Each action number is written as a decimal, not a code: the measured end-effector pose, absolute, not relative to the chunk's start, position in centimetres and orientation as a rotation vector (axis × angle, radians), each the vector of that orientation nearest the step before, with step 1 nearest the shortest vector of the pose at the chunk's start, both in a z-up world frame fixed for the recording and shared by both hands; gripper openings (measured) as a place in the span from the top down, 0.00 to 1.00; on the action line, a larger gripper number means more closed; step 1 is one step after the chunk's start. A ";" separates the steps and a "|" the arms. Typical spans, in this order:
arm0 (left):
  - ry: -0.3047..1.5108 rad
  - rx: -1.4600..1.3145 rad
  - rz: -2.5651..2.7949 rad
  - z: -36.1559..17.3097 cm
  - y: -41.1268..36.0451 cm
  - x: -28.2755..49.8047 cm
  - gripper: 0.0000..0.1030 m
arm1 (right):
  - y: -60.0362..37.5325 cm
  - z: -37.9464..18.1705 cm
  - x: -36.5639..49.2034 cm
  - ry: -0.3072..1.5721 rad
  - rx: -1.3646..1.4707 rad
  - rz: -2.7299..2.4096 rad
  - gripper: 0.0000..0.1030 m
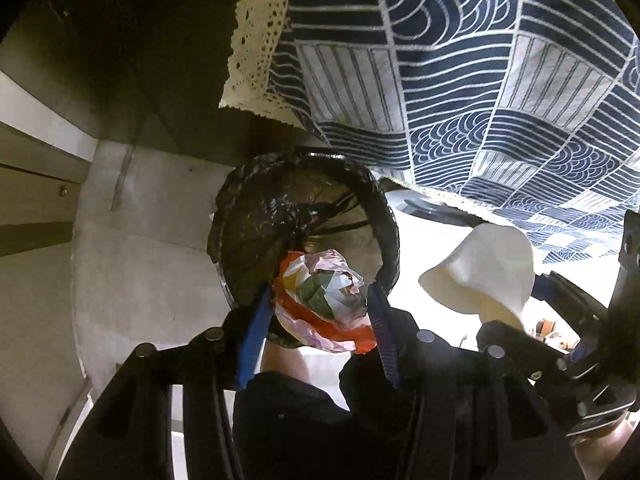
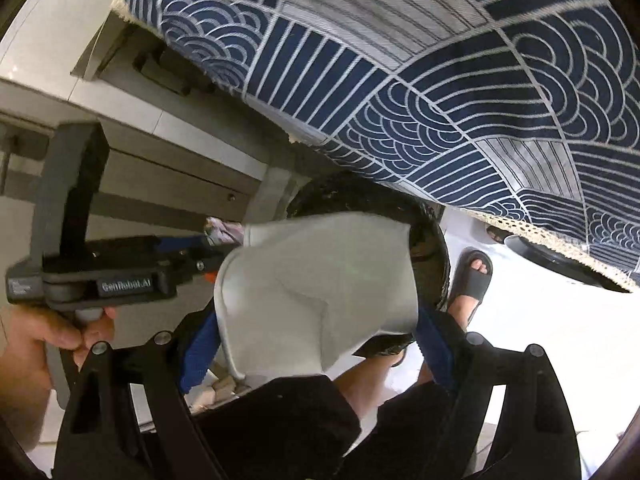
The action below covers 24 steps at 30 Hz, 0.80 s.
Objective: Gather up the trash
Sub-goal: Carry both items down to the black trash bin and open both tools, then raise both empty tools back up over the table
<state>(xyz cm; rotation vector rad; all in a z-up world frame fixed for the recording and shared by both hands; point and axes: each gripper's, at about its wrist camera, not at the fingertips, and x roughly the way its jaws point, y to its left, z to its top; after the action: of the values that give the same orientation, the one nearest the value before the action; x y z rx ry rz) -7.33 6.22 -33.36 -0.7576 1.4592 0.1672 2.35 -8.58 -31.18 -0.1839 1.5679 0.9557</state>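
Right wrist view, cup (image 2: 316,292) in right gripper (image 2: 320,344) hiding bin (image 2: 432,248), left gripper (image 1: 316,312) clasping wrapper (image 1: 320,300) (crumpled)

Black left gripper (image 1: 320,312), blue ribbed pads (image 1: 252,336), round rivets, black shorts (image 2: 280,420), grey slide sandal (image 2: 472,280)

Your left gripper (image 1: 320,304) hangs over the lined bin (image 1: 240,216) with the crumpled wrapper (image 1: 324,300) between its fingers, the paper cup (image 2: 316,280) in your right gripper (image 2: 320,344) sits just right of it, and the tablecloth (image 1: 460,80) hangs behind both.
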 end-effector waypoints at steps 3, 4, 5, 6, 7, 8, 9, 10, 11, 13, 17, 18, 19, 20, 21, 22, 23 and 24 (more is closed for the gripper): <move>1.471 -0.772 0.170 -33.7 6.4 -7.2 0.45 | -9.0 -31.3 2.8 1.578 -0.137 0.957 0.08; 1.474 -0.773 0.171 -33.7 6.4 -7.2 0.45 | -9.1 -31.2 3.0 1.578 -0.122 0.952 0.06; 1.474 -0.775 0.172 -33.7 6.5 -7.1 0.45 | -9.1 -31.1 3.2 1.579 -0.117 0.948 0.06; 1.474 -0.776 0.172 -33.6 6.5 -7.1 0.45 | -9.2 -31.1 3.4 1.579 -0.117 0.941 0.06; 1.473 -0.777 0.171 -33.6 6.5 -7.0 0.45 | -9.2 -31.0 3.6 1.576 -0.116 0.936 0.06; 1.472 -0.776 0.169 -33.5 6.5 -6.9 0.45 | -9.3 -30.8 3.7 1.574 -0.112 0.933 0.06; 1.470 -0.771 0.168 -33.4 6.6 -6.8 0.45 | -9.3 -30.7 3.8 1.574 -0.109 0.933 0.06; 1.469 -0.769 0.169 -33.3 6.6 -6.8 0.45 | -9.3 -30.3 4.0 1.574 -0.109 0.933 0.06; 1.466 -0.769 0.168 -33.1 6.7 -6.6 0.45 | -9.3 -30.0 4.1 1.571 -0.108 0.934 0.06; 1.460 -0.769 0.167 -32.8 6.6 -6.5 0.45 | -9.5 -29.6 4.1 1.563 -0.108 0.939 0.06; 1.451 -0.760 0.167 -32.1 6.4 -6.4 0.45 | -10.0 -28.7 4.0 1.547 -0.108 0.941 0.06; 1.447 -0.757 0.168 -31.8 6.4 -6.3 0.45 | -10.1 -28.4 4.0 1.544 -0.108 0.941 0.06; 1.441 -0.753 0.172 -31.5 6.4 -6.3 0.45 | -10.3 -28.2 3.9 1.541 -0.108 0.941 0.06; 1.428 -0.750 0.177 -31.1 6.5 -6.3 0.45 | -10.4 -27.9 3.9 1.537 -0.109 0.942 0.06; 1.421 -0.747 0.175 -30.7 6.6 -6.3 0.45 | -10.5 -27.4 4.0 1.530 -0.114 0.950 0.06; 1.418 -0.744 0.172 -30.4 6.6 -6.3 0.45 | -10.6 -27.0 3.9 1.515 -0.125 0.955 0.06; 1.415 -0.740 0.170 -30.0 6.6 -6.2 0.45 | -10.7 -26.7 3.7 1.500 -0.135 0.955 0.06; 1.408 -0.736 0.170 -29.6 6.6 -6.2 0.45 | -10.7 -26.3 3.6 1.486 -0.141 0.956 0.06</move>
<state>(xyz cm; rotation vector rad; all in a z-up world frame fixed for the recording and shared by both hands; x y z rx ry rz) -6.19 6.60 -29.57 -0.7362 1.4084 0.1696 3.61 -10.74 -26.26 -0.1413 1.4862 0.9564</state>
